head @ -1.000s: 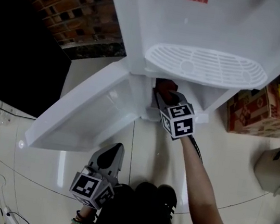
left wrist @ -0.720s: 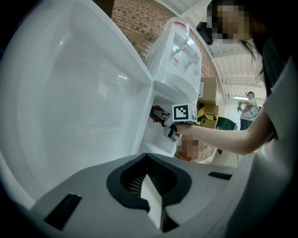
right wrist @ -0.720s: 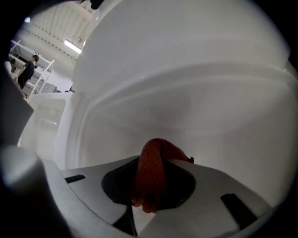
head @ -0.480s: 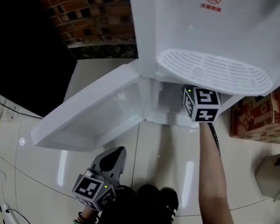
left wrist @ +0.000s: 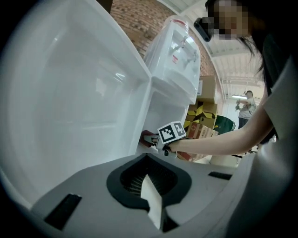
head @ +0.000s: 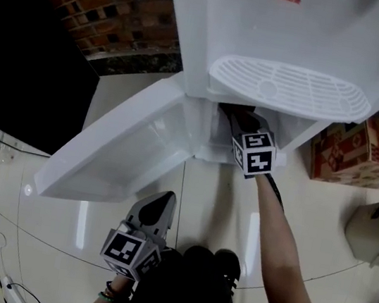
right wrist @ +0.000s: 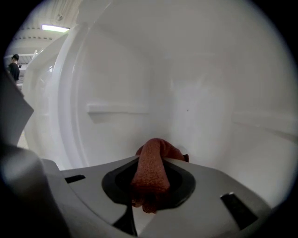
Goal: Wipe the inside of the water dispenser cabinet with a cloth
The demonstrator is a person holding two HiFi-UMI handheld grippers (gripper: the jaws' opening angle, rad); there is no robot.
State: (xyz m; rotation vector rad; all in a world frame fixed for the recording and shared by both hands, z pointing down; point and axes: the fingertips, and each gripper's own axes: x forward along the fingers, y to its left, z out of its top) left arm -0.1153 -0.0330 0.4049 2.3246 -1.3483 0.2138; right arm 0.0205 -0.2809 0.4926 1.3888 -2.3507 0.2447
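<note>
The white water dispenser (head: 287, 27) stands over its low cabinet (head: 214, 133), whose door (head: 118, 150) hangs open to the left. My right gripper (head: 236, 117) reaches into the cabinet mouth under the drip tray (head: 285, 87). In the right gripper view it (right wrist: 152, 162) is shut on a rust-red cloth (right wrist: 150, 174), which is bunched between the jaws and faces the white inner walls (right wrist: 186, 93). My left gripper (head: 158, 206) hangs low near my body, outside the cabinet, jaws shut on nothing (left wrist: 149, 181).
Cardboard boxes (head: 350, 151) sit right of the dispenser, with a grey bin (head: 377, 230) nearer on the tiled floor. A brick wall (head: 105, 5) is behind. A narrow ledge (right wrist: 116, 109) runs along the cabinet's left wall. A person (left wrist: 245, 104) stands far off.
My right gripper pushed deeper under the drip tray with the cloth, then drew back a little toward the cabinet mouth. The left gripper has hardly moved.
</note>
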